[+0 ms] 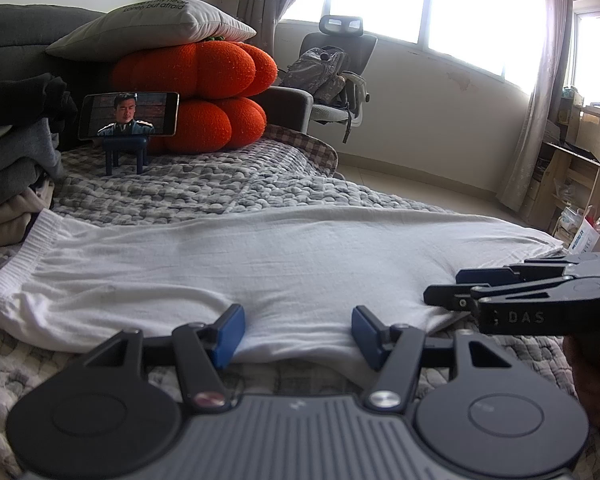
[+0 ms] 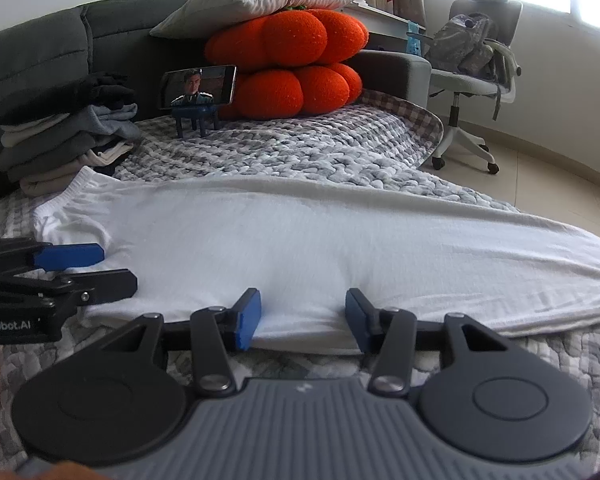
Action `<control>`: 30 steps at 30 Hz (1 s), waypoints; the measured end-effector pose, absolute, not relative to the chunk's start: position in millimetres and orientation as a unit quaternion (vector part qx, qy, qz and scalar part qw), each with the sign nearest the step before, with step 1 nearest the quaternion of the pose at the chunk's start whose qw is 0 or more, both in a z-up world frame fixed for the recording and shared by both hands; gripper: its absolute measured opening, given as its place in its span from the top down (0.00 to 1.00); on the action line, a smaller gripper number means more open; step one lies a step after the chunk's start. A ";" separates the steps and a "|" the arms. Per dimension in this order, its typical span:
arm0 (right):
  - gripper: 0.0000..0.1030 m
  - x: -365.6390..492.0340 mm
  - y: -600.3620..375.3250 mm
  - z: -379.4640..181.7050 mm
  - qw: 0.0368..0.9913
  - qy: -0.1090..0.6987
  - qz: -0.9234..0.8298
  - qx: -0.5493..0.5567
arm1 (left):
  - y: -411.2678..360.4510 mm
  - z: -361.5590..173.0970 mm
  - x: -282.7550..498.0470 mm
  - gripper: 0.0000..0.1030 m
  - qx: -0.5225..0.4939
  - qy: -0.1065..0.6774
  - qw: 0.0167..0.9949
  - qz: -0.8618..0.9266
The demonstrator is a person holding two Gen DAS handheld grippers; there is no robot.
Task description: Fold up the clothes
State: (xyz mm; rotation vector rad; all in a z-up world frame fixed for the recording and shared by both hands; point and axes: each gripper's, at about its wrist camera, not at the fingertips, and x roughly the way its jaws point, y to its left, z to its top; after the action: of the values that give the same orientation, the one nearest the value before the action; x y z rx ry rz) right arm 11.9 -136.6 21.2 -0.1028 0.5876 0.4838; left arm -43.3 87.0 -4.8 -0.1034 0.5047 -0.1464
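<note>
Readable bits first: the right gripper [image 1: 440,294] said "DAS" on its side, the left gripper [image 2: 118,270] "nRobot.AI", and the off-white pillow [image 1: 156,26] had "Lonely, but afraid". The white ribbed-hem cotton garment [image 1: 260,264] lay flat, folded lengthwise, along the near edge of the grey-and-white pebbly quilted bedspread [image 1: 204,184]. Both grippers' jaws stood apart, straddling its near fold without pinching it. A folded grey and beige clothes stack [image 2: 60,140] sat by the far left edge.

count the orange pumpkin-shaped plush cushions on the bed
2. The lower orange pumpkin-shaped plush cushion sits behind the phone on its stand; the upper one is stacked on it, under a white pillow.
</note>
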 end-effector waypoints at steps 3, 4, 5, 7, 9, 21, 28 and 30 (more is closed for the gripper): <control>0.50 7.6 -141.5 22.6 0.925 0.292 0.238 -0.042 | 87.4 -4.7 -43.2 0.41 -0.052 0.249 0.964 -0.073; 0.50 6.1 -143.1 23.0 0.925 0.294 0.238 -0.040 | 87.5 -4.7 -43.4 0.41 -0.052 0.249 0.964 -0.073; 0.50 4.4 -143.4 24.4 0.924 0.295 0.238 -0.045 | 87.6 -4.8 -43.6 0.41 -0.053 0.249 0.964 -0.073; 0.50 0.8 -144.3 28.0 0.926 0.291 0.233 -0.055 | 87.8 -4.9 -43.7 0.41 -0.053 0.249 0.964 -0.073; 0.50 -1.6 -146.9 32.8 0.932 0.278 0.223 -0.064 | 87.6 -5.0 -43.6 0.41 -0.053 0.249 0.964 -0.073; 0.48 47.8 -250.7 26.9 0.946 0.299 0.122 -0.016 | 88.2 -5.2 -43.1 0.41 -0.054 0.250 0.964 -0.075; 0.40 84.9 -363.4 27.6 0.948 0.317 0.003 0.034 | 88.1 -5.3 -42.0 0.40 -0.052 0.251 0.964 -0.075; 0.39 90.4 -381.3 29.6 0.944 0.325 -0.038 0.053 | 88.2 -5.2 -42.0 0.40 -0.052 0.251 0.964 -0.075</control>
State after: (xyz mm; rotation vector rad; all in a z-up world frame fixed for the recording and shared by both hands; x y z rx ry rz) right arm 90.4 -381.3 29.6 0.1070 0.6619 -0.0768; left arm -42.0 88.2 -5.2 -0.1046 0.5081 -0.1523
